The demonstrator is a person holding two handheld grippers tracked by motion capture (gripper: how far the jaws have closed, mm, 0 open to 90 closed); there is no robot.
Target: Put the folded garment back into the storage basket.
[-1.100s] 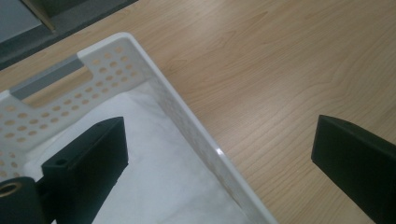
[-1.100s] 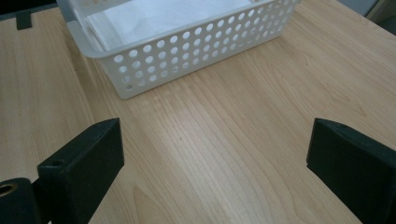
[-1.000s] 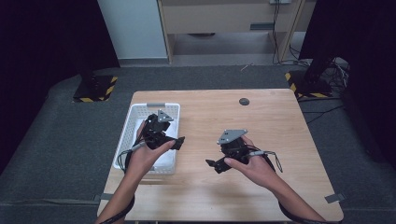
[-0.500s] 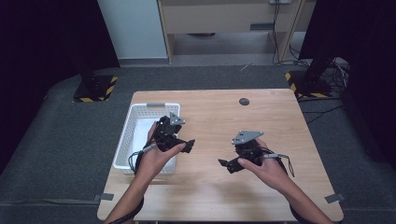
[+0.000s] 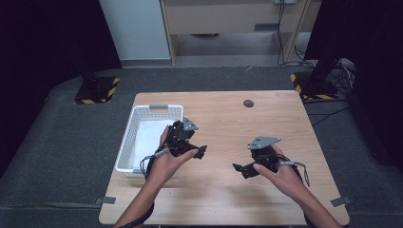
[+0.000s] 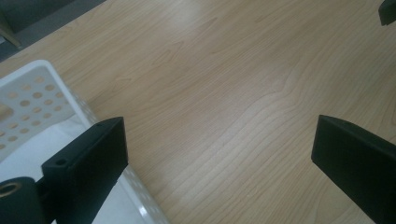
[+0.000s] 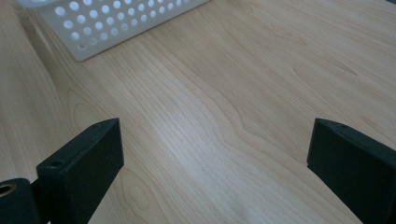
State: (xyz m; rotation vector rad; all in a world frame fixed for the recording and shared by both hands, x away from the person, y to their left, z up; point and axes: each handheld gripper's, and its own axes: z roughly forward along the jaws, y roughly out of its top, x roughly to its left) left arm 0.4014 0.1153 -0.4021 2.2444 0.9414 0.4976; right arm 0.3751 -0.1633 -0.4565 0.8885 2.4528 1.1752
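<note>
High view first: what are the left gripper (image 5: 201,152) fingers doing?

– Spread wide with nothing between them, as the left gripper view confirms; bare wood shows in the gap. They hang over the bench (image 5: 223,118) just beside the white basket's (image 5: 151,110) right wall, near the bench's left edge.

And the right gripper (image 5: 239,167)?

– Also wide open and empty, over bare wood toward the bench's near right part, well apart from the left one.

Where is the basket exactly?

– At the bench's left edge. It has perforated walls, and something white lies inside. A small dark round spot (image 5: 248,103) sits near the far edge.
</note>
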